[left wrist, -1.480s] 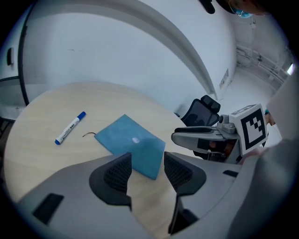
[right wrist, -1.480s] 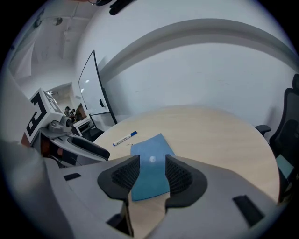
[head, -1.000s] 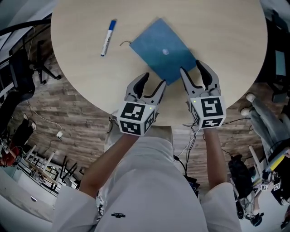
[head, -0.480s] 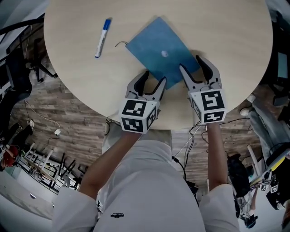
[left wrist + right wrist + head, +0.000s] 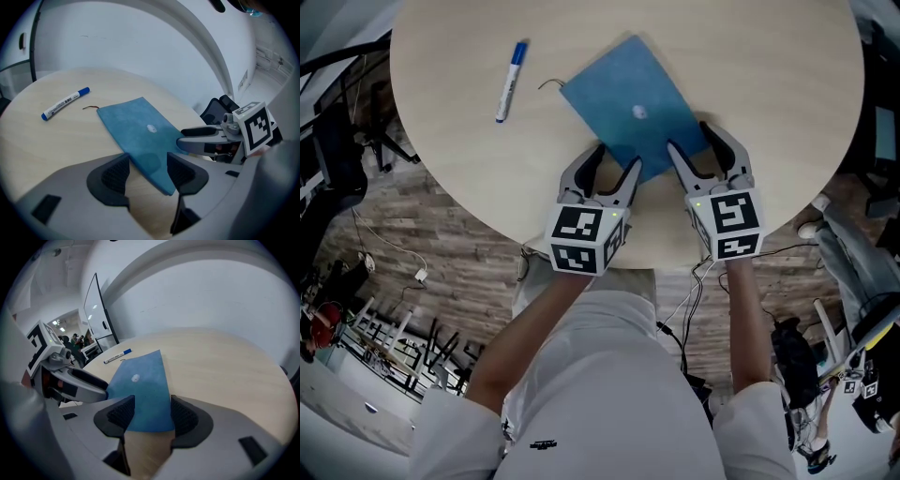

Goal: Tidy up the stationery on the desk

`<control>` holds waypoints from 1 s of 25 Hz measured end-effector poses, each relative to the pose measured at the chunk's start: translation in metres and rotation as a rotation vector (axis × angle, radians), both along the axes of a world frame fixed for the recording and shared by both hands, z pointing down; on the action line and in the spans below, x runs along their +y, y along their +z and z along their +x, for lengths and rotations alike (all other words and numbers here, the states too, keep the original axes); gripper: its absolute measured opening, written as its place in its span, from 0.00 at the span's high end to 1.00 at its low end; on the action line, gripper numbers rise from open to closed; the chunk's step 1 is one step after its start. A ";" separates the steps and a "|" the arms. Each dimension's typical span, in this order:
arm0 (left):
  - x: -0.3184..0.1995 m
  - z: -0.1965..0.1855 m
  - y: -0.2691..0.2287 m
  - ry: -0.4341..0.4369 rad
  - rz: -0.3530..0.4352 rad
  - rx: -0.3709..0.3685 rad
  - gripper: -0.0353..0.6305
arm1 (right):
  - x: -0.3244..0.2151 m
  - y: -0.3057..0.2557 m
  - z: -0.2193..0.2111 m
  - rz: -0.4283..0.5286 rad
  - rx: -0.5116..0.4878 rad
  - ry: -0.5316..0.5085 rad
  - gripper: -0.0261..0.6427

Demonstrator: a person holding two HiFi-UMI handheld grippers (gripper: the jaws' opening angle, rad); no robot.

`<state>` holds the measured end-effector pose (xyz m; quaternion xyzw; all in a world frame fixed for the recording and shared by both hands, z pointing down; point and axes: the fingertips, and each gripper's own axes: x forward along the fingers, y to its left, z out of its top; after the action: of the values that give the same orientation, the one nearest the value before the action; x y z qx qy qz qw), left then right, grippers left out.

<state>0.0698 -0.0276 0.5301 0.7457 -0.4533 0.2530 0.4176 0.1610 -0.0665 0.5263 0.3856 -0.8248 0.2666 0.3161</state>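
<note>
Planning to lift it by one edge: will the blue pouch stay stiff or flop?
The blue pouch lies thin and flat with a felt-like surface, so it probably sags when lifted by one edge. It looks light for its size. On the smooth table it would likely slide, not roll.

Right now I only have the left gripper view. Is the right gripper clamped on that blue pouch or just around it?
Observer: Just around it. In the right gripper view, the right gripper has just been opening. Its jaws stand wide apart with the near edge of the blue felt pouch between them, and the pads are not pressing on it.
Operator: My own gripper blocks the desk's near rim. Is the pouch hanging off?
Observer: No. The head view shows it lying flat on the round table, with its near corner short of the rim.
</note>
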 end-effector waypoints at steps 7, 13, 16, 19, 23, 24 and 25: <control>-0.015 -0.006 -0.002 0.049 0.015 -0.017 0.58 | 0.021 -0.005 -0.001 0.003 -0.013 0.075 0.60; -0.019 -0.005 -0.004 0.115 0.025 -0.027 0.58 | 0.037 -0.006 -0.001 -0.034 -0.045 0.172 0.60; -0.025 -0.004 -0.002 0.167 0.038 -0.042 0.58 | 0.039 -0.006 -0.002 -0.037 -0.045 0.212 0.60; -0.028 -0.003 -0.003 0.206 0.054 -0.056 0.58 | 0.045 -0.006 -0.001 -0.038 -0.045 0.247 0.60; -0.033 -0.008 -0.004 0.216 0.069 -0.052 0.58 | 0.052 -0.004 -0.008 -0.057 -0.064 0.287 0.60; -0.034 -0.008 -0.004 0.219 0.071 -0.051 0.58 | 0.052 -0.004 -0.009 -0.058 -0.064 0.291 0.60; -0.035 -0.008 -0.004 0.224 0.073 -0.050 0.58 | 0.053 -0.004 -0.010 -0.058 -0.063 0.295 0.60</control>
<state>0.0616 -0.0624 0.5259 0.7998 -0.3862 0.2998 0.3482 0.1515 -0.0139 0.5223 0.4848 -0.7607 0.3458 0.2584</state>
